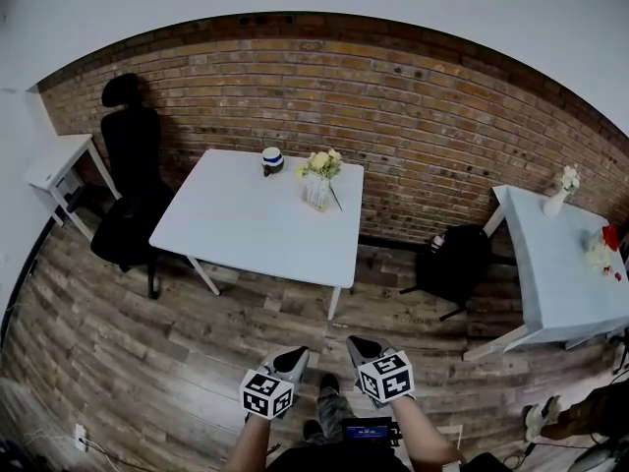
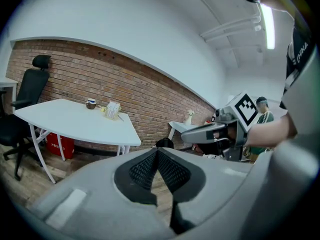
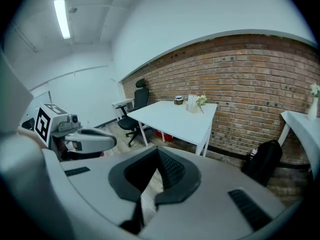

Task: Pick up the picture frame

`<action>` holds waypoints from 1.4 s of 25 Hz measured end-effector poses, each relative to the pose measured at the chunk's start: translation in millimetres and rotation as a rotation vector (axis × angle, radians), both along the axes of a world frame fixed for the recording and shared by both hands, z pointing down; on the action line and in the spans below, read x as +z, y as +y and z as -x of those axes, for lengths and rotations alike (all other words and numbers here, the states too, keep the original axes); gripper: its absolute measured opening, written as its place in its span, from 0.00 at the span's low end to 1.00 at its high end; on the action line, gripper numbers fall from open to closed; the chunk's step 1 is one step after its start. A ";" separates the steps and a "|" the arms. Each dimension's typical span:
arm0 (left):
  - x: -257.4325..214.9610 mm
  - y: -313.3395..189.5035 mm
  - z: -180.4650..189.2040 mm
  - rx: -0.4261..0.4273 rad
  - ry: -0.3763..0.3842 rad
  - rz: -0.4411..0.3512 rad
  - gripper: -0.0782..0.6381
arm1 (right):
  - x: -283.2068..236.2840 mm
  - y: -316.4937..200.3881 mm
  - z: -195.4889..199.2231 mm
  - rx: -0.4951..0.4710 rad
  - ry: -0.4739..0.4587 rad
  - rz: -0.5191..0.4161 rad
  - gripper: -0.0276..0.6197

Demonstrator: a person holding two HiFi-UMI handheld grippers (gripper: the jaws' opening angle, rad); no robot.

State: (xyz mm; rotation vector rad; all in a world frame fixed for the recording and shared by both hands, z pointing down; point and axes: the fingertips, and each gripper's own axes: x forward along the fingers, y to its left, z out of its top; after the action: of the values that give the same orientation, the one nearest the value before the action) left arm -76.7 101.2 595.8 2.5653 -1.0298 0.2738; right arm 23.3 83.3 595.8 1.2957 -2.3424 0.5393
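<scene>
Down close, both grippers sit side by side over the wood floor point(image 1: 177, 362). Left gripper point(image 2: 157, 154) has its jaws closed on nothing, and the right gripper point(image 3: 156, 155) is the same. The frame point(image 1: 317, 194) is well ahead of both, standing near the far edge of the white tabletop point(image 1: 246, 226). It's right by the yellow flowers point(image 1: 320, 161), with a cup point(image 1: 272, 159) to their left.

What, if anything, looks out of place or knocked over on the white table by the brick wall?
Nothing stands out. On the white table, the cup, flowers and picture frame all appear upright near the wall-side edge, and no spill shows. The black bag sits on the floor by the wall.
</scene>
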 end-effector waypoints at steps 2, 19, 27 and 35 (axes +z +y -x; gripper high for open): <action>0.6 -12.2 0.9 0.000 -0.005 -0.001 0.13 | 1.7 -13.5 2.7 -0.004 -0.005 0.000 0.05; -11.7 -170.1 -18.0 -0.010 -0.049 0.003 0.13 | -5.0 -174.1 -16.1 -0.005 -0.054 0.006 0.05; -16.0 -218.9 -22.3 -0.035 -0.074 0.014 0.13 | -5.7 -229.6 -23.8 -0.022 -0.077 0.020 0.05; -5.7 -246.4 -13.0 -0.062 -0.084 0.034 0.13 | 8.6 -255.6 -11.2 -0.056 -0.083 0.062 0.05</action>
State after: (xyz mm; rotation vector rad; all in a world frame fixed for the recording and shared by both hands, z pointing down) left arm -63.7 -145.2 590.1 2.5048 -1.1231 0.3821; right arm 34.6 -172.4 604.5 1.1970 -2.4014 0.6547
